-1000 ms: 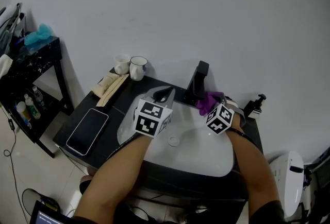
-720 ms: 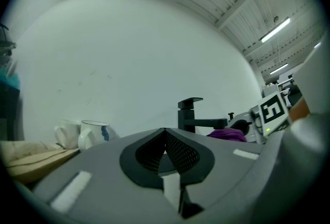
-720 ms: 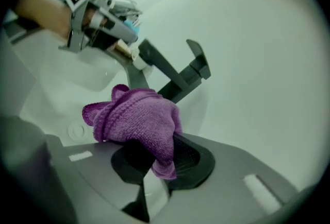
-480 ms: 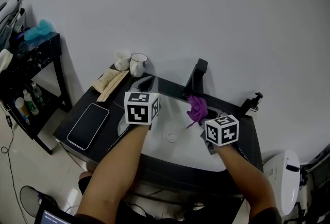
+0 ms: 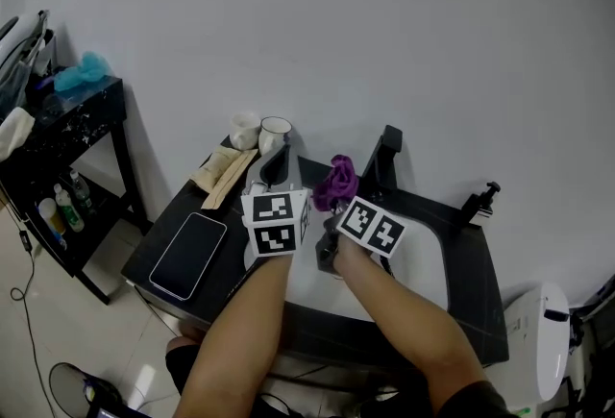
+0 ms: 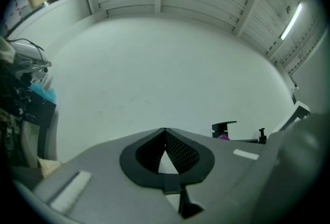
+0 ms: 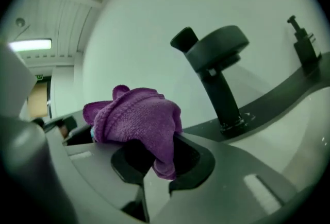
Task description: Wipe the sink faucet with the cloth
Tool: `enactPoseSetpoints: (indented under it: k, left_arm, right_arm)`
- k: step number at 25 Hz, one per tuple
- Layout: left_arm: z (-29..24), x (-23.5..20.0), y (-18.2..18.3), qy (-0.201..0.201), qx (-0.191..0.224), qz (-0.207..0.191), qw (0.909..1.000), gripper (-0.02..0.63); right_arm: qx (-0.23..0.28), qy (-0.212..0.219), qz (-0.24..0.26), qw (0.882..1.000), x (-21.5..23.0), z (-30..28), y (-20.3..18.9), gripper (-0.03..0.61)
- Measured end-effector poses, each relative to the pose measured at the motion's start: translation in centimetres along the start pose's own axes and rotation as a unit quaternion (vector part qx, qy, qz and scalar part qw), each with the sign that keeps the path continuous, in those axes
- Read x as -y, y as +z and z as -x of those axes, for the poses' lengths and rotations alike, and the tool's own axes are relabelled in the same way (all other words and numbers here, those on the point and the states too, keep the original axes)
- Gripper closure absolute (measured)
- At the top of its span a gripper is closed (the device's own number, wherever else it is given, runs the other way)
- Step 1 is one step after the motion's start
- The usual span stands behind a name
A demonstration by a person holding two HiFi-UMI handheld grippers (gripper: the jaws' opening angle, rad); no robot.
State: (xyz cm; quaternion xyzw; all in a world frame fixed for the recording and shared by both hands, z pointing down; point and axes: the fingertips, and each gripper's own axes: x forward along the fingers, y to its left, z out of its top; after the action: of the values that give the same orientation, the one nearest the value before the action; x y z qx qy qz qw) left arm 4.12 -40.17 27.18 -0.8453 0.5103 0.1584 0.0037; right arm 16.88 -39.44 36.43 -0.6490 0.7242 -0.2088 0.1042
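Observation:
A black faucet (image 5: 384,161) stands at the back of the white sink (image 5: 428,267); in the right gripper view the faucet (image 7: 216,63) rises to the upper right of the jaws. My right gripper (image 5: 332,200) is shut on a crumpled purple cloth (image 5: 336,183), held just left of the faucet and apart from it. The cloth (image 7: 136,115) bunches over the right gripper (image 7: 154,161) and hides its fingertips. My left gripper (image 5: 275,166) hovers close beside it on the left. In its own view the left gripper (image 6: 165,138) is shut, with its tips meeting and nothing between them.
Two white mugs (image 5: 259,132) stand at the counter's back left, with a beige bundle (image 5: 223,169) in front of them. A dark phone (image 5: 189,255) lies on the left counter. A black soap pump (image 5: 480,201) stands at the right rear. A black shelf (image 5: 67,147) stands far left.
My right gripper has carried the purple cloth leftward, from over the basin to just left of the faucet, close to the left gripper. The left gripper has stayed near the basin's left rear.

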Motion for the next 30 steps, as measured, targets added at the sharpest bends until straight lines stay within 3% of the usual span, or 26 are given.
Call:
enactPoseSetpoints:
  k: [4, 8, 13, 17, 22, 26, 30]
  left_arm:
    - [0.6, -2.5, 0.6, 0.044, 0.016, 0.013, 0.9988, 0.595]
    - [0.7, -3.1, 0.7, 0.052, 0.018, 0.018, 0.9983, 0.596]
    - [0.7, -1.8, 1.0, 0.03, 0.026, 0.008, 0.9992, 0.595]
    - [0.6, -1.4, 1.1, 0.026, 0.028, -0.009, 0.9992, 0.595]
    - [0.6, -1.1, 1.2, 0.02, 0.028, -0.021, 0.9992, 0.595]
    - [0.5, -0.9, 1.0, 0.016, 0.022, -0.014, 0.9995, 0.595]
    - [0.3, -0.8, 0.5, 0.012, 0.012, -0.021, 0.9996, 0.596]
  right_arm:
    - [0.091, -0.02, -0.053, 0.994, -0.7, -2.0, 5.3, 0.514]
    - [0.135, -0.041, -0.112, 0.984, -0.3, -2.8, 7.7, 0.514]
    - [0.123, -0.071, -0.177, 0.974, 1.9, -3.8, 5.0, 0.514]
    - [0.114, -0.086, -0.194, 0.971, 3.7, -3.9, 3.0, 0.514]
    - [0.099, -0.065, -0.197, 0.973, 2.9, -3.4, 1.5, 0.514]
    - [0.073, -0.037, -0.154, 0.985, 1.5, -2.6, 0.7, 0.514]
    - [0.05, 0.025, -0.013, 0.998, -1.4, -0.5, 1.2, 0.514]
